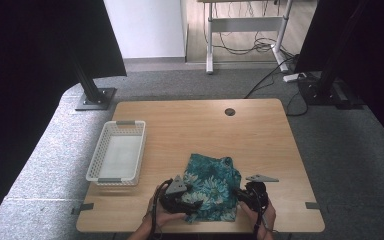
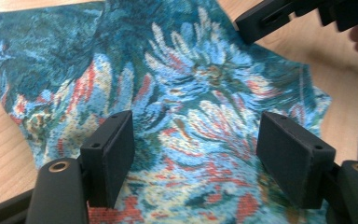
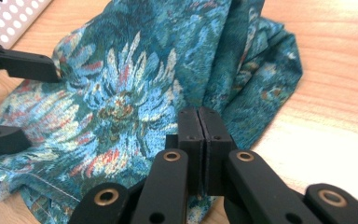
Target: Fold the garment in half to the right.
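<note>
No readable text, label, brand, number or sign appears on anything in the three views.

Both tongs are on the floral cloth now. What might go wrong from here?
The right tongs look shut at the cloth's bunched edge, so they may hold several layers or none. The left tongs stand open over it; lifting now would drag it one-sided. The basket sits apart.

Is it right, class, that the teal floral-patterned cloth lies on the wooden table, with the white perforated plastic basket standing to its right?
Not quite. The white perforated plastic basket stands to the left of the teal floral-patterned cloth, not its right, as the high view shows. The cloth does lie on the wooden table.
</note>
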### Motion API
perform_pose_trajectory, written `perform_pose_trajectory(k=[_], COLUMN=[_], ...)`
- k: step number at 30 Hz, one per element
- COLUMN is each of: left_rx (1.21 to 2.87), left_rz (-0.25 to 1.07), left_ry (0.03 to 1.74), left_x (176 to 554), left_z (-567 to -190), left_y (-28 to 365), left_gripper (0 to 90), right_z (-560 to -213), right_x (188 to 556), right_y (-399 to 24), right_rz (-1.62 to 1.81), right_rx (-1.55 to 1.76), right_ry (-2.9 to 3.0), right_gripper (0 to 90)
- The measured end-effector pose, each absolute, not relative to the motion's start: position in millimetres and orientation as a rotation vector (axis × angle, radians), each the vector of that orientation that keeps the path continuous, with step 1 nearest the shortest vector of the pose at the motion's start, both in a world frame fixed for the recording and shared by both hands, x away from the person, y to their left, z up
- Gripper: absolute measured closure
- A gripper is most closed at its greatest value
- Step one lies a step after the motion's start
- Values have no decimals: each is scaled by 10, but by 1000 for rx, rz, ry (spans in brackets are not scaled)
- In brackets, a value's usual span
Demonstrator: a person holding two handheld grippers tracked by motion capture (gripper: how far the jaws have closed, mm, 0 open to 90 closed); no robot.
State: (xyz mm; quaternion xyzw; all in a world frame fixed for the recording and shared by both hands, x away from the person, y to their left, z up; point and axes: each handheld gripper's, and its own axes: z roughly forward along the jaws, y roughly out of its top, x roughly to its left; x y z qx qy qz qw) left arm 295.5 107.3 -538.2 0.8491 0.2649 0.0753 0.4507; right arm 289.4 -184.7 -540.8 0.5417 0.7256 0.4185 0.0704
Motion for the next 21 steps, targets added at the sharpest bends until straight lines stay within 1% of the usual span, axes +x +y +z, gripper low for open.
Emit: perform_pose_trajectory(k=[6, 8, 12, 14, 15, 21], left_rx=[2125, 2125, 2145, 2152, 2155, 2155], left_rz=[175, 173, 158, 154, 157, 168], left_ry=[636, 641, 640, 638, 642, 666], left_x=[2880, 2878, 2850, 2843, 2835, 2850], left_z=[-5406, -5413, -5471, -5482, -5490, -5505], left_y=[1057, 1051, 1000, 979, 956, 851], left_gripper=[267, 266, 264, 264, 257, 247], right_z=[-5462, -5472, -5482, -5479, -5475, -5482], right_x=[2886, 2890, 2900, 2905, 2919, 3076], right_y=[-1799, -1768, -1701, -1686, -1672, -1673], right_rz=[1221, 1203, 1150, 1140, 1131, 1138], right_rx=[1606, 1587, 1531, 1516, 1500, 1457], right_ry=[2210, 2223, 2249, 2255, 2263, 2279], right_gripper=[829, 780, 716, 706, 685, 659])
